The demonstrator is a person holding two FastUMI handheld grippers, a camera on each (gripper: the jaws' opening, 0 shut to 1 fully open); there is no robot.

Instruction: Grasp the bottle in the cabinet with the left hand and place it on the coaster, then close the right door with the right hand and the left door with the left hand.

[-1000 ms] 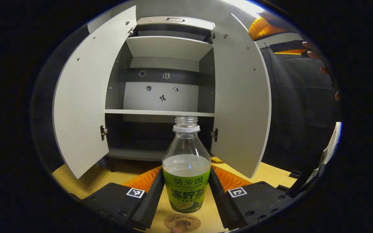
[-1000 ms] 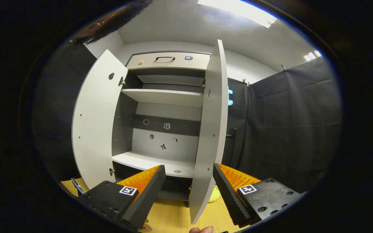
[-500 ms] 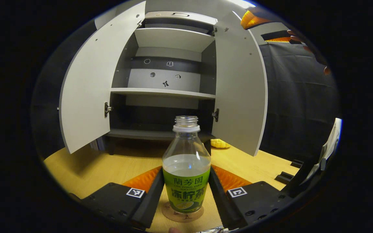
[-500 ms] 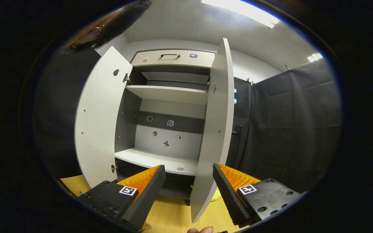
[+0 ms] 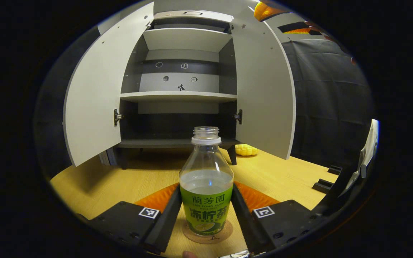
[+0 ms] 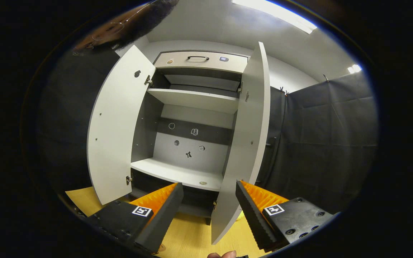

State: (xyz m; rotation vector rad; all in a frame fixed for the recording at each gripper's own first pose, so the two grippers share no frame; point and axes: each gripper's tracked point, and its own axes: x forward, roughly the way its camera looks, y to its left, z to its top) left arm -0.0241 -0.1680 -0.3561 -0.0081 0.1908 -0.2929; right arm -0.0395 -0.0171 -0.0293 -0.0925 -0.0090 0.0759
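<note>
The left gripper is pinching the green-labelled, capless tea bottle between both fingers; the bottle is standing upright on the round coaster, which is lying on the wooden table. The cabinet is standing behind with the left door and right door both swung open. The right gripper is hovering with fingers spread, facing the right door's edge. A yellow corn cob is lying beside the cabinet leg.
</note>
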